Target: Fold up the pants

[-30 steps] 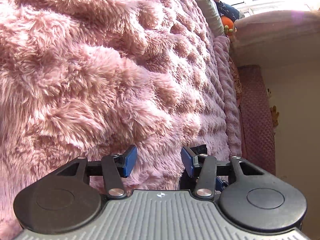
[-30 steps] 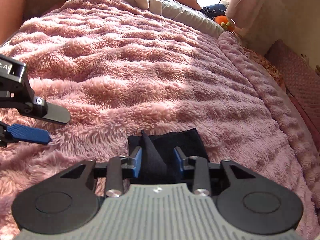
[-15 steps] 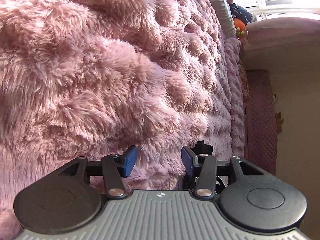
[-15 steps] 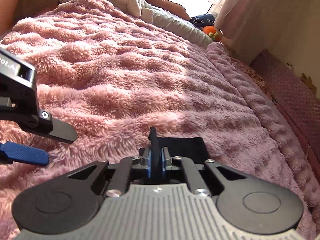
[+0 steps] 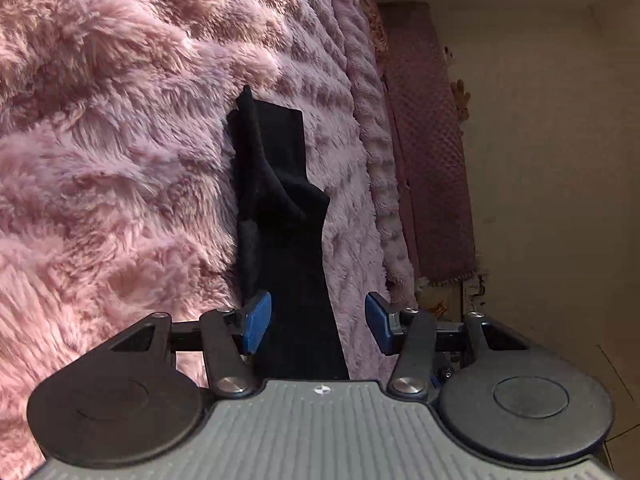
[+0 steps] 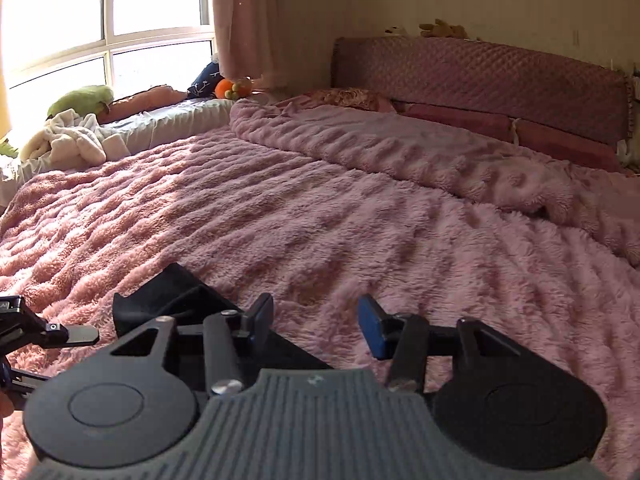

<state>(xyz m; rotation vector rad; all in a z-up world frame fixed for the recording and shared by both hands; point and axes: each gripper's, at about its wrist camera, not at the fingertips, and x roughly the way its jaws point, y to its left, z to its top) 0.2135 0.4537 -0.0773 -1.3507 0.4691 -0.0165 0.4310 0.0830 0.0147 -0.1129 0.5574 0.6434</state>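
Note:
The black pants (image 5: 280, 208) lie as a long narrow folded strip on the fluffy pink blanket (image 5: 120, 140). My left gripper (image 5: 316, 322) is open just above their near end, with the cloth running between the blue pads but not pinched. In the right wrist view the pants (image 6: 176, 296) lie low at the left, partly hidden behind my gripper's body. My right gripper (image 6: 316, 320) is open and empty over the bare blanket (image 6: 360, 220), to the right of the pants. The left gripper's finger (image 6: 76, 334) shows at the left edge.
A purple quilted headboard (image 6: 480, 76) and pillows stand at the far right. A rumpled second blanket (image 6: 400, 148) lies near it. Crumpled white cloth (image 6: 72, 140), soft toys and an orange object (image 6: 226, 88) sit by the window. The wall and floor (image 5: 560, 200) border the bed.
My right gripper was shut on the pants' edge, then opened, let go and swung right. My left gripper moved from the bare blanket to over the pants' end.

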